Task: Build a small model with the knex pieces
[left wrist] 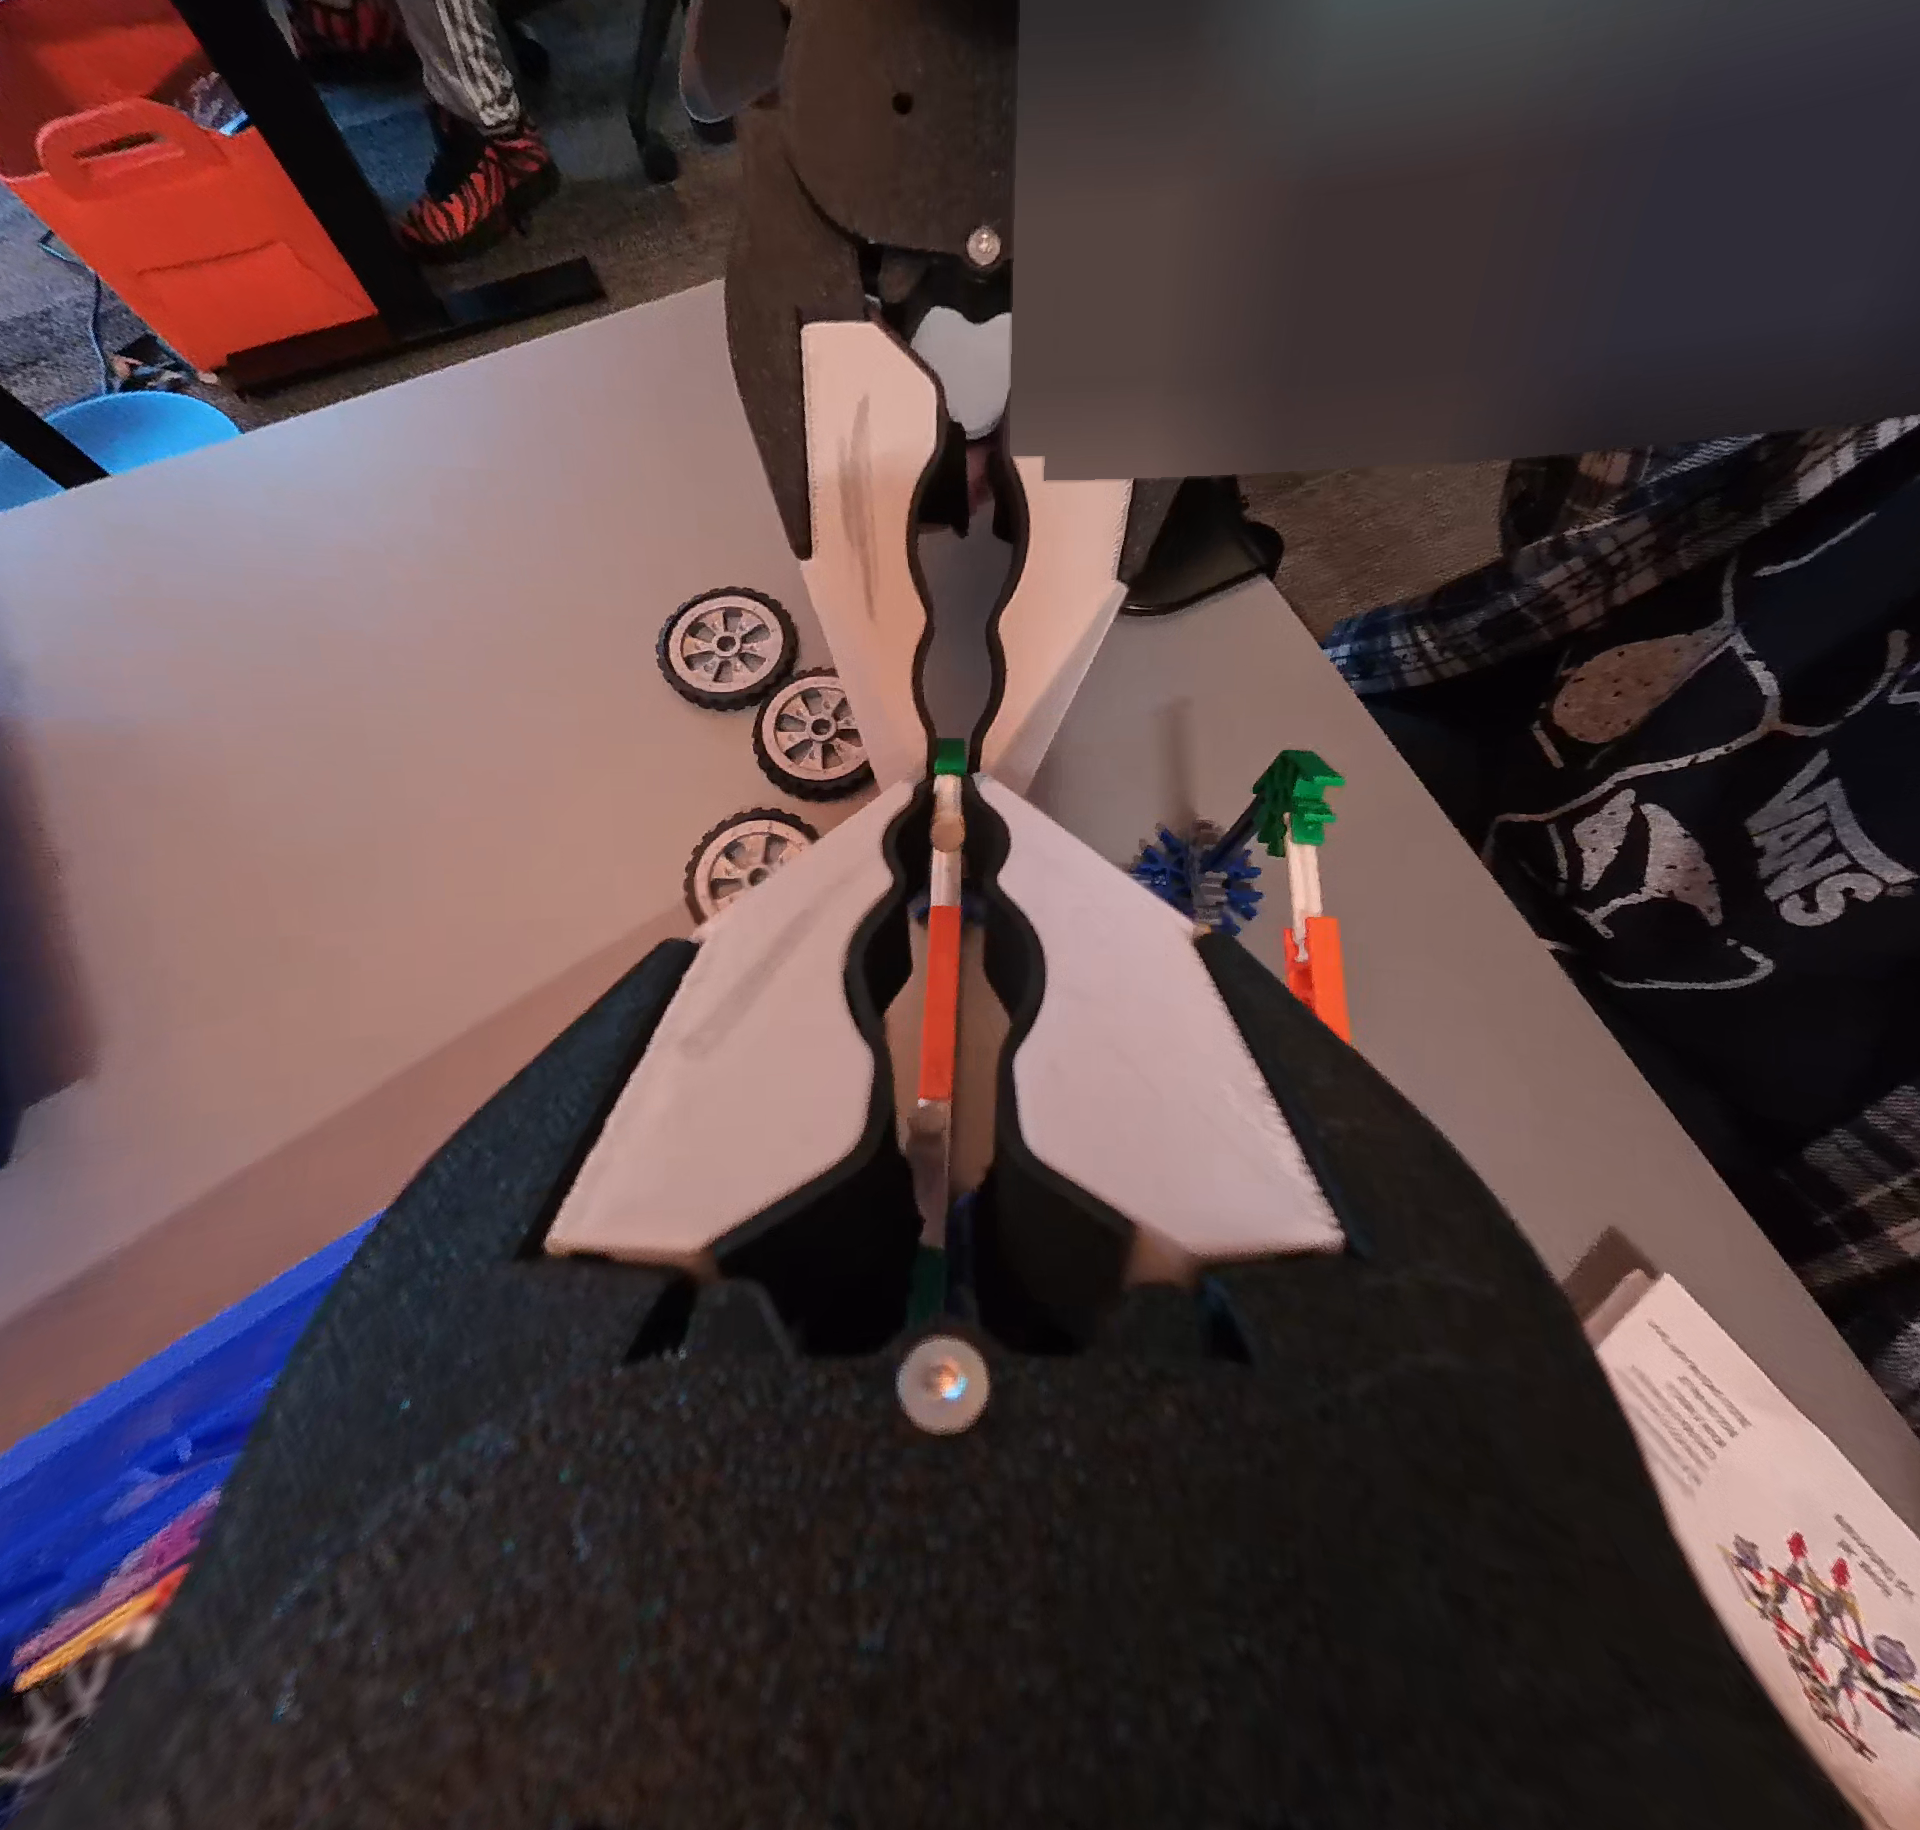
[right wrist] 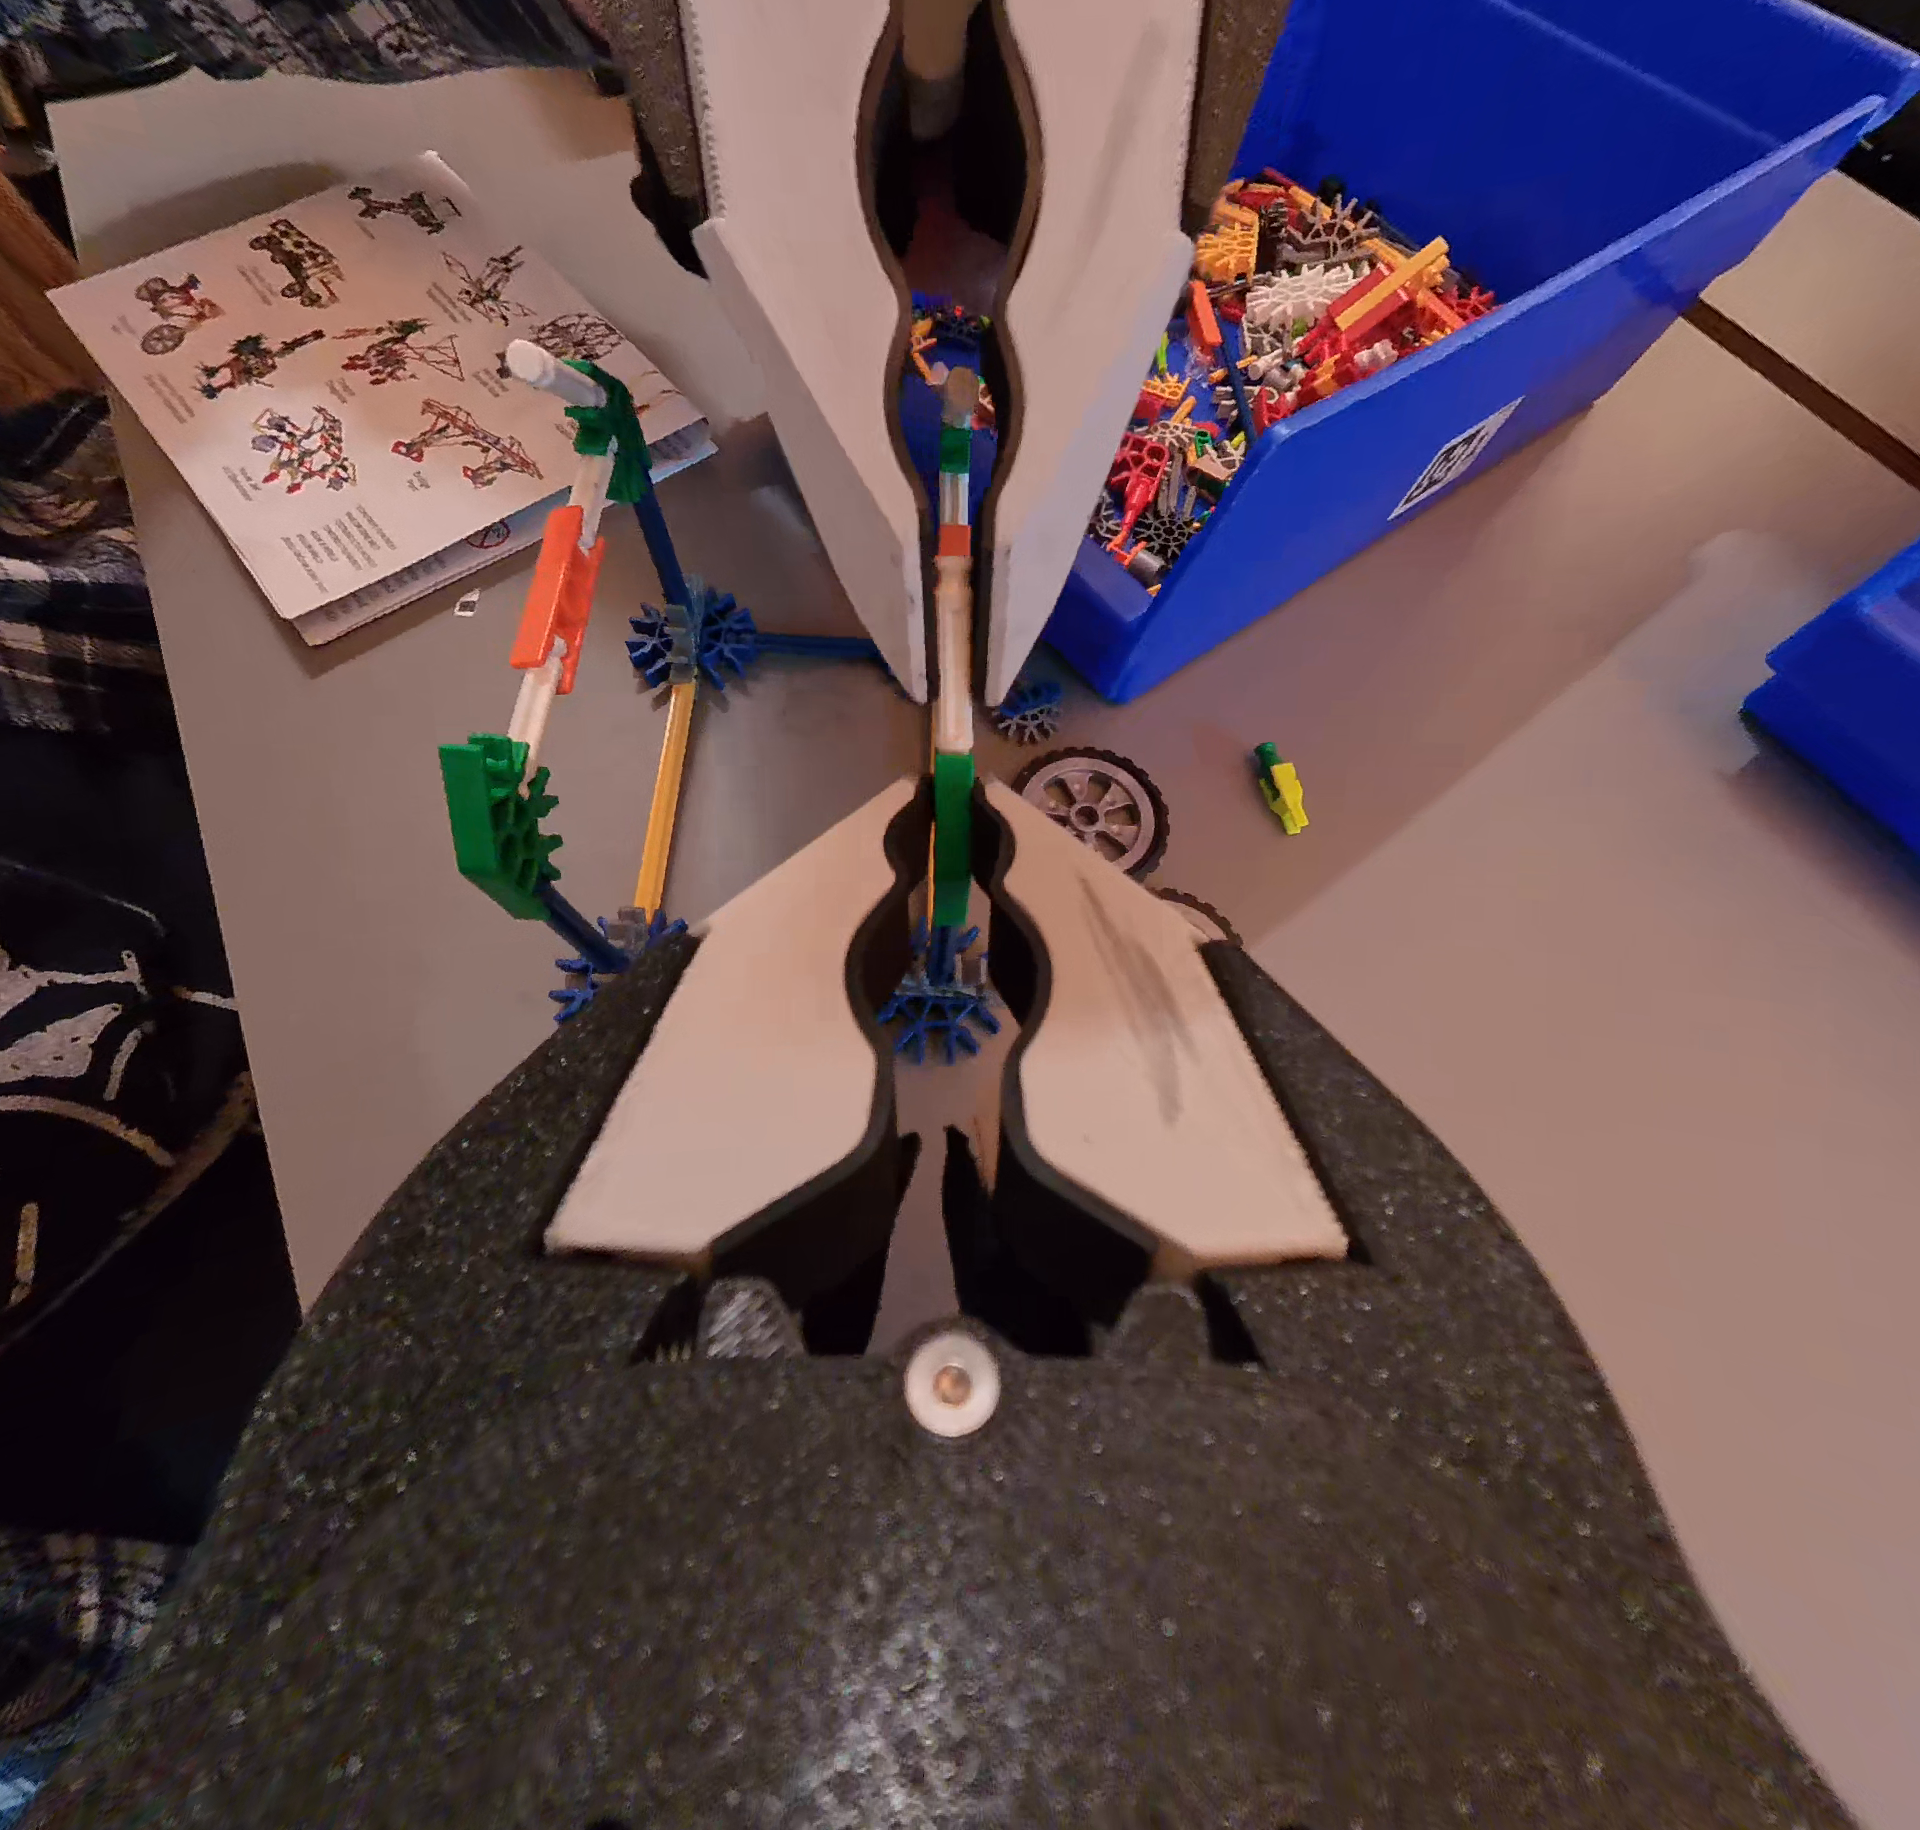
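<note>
A toy construction frame [right wrist: 665, 637] of blue snowflake connectors, yellow, blue and white rods, and green and orange connectors stands on the grey table [right wrist: 1455, 949]. My left gripper [left wrist: 948, 793] is shut on one upright strut, an orange and white rod [left wrist: 940, 991]. My right gripper [right wrist: 951, 791] is shut on the green connector [right wrist: 951, 835] at that strut's end, above a blue connector [right wrist: 935, 1011]. The two grippers meet tip to tip: the right gripper [left wrist: 951, 741] faces me in the left wrist view, and the left gripper [right wrist: 954, 684] faces me in the right wrist view.
A blue bin [right wrist: 1558, 222] of loose pieces stands beside the grippers, with a second blue bin [right wrist: 1849, 700] at the edge. An instruction sheet [right wrist: 343, 378], several grey wheels [left wrist: 727, 648] and a small yellow-green piece [right wrist: 1283, 793] lie on the table. A person's plaid sleeve [left wrist: 1621, 575] is beside the table. The tips of both grippers are at nearly the same place.
</note>
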### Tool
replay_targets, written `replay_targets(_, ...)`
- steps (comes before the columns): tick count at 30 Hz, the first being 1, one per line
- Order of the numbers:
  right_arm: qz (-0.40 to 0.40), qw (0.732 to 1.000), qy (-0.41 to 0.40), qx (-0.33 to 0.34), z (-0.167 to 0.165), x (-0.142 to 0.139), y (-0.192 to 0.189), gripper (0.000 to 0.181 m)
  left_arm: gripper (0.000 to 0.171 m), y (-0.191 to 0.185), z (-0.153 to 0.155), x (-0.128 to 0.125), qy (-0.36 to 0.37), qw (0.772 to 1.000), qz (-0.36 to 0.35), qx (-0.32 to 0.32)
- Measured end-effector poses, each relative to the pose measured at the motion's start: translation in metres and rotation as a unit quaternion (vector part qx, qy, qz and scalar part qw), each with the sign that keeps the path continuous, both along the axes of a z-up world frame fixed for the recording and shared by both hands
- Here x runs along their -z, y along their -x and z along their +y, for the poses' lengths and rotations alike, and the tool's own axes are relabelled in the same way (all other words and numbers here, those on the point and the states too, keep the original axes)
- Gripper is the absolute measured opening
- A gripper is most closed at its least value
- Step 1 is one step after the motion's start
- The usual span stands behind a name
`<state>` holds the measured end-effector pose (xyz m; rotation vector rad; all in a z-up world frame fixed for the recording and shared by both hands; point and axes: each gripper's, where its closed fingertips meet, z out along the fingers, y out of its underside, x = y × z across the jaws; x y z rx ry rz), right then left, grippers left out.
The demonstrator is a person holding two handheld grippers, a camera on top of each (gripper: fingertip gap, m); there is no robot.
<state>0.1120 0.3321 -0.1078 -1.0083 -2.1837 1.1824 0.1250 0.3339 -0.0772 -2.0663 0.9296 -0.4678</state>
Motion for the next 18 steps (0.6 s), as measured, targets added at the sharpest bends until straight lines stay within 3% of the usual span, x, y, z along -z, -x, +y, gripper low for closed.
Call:
replay_targets(5, -0.006, 1.0, 0.007, 0.01, 0.002, 0.0, 0.002, 0.005, 0.003, 0.0, 0.0, -0.001, -0.059, 0.995, 0.085, 0.002)
replay_targets(12, -0.004, 1.0, 0.005, 0.012, 0.002, 0.0, 0.002, 0.005, 0.003, 0.0, 0.0, 0.001, -0.16, 0.949, 0.271, 0.018)
replay_targets(14, -0.002, 1.0, 0.001, 0.015, 0.004, 0.0, 0.003, 0.005, 0.003, 0.001, 0.002, 0.0, -0.147, 0.953, 0.265, -0.003)
replay_targets(18, 0.001, 1.0, 0.001, 0.012, 0.002, 0.0, 0.002, 0.005, 0.002, 0.011, 0.007, -0.012, -0.101, 0.985, 0.131, -0.05)
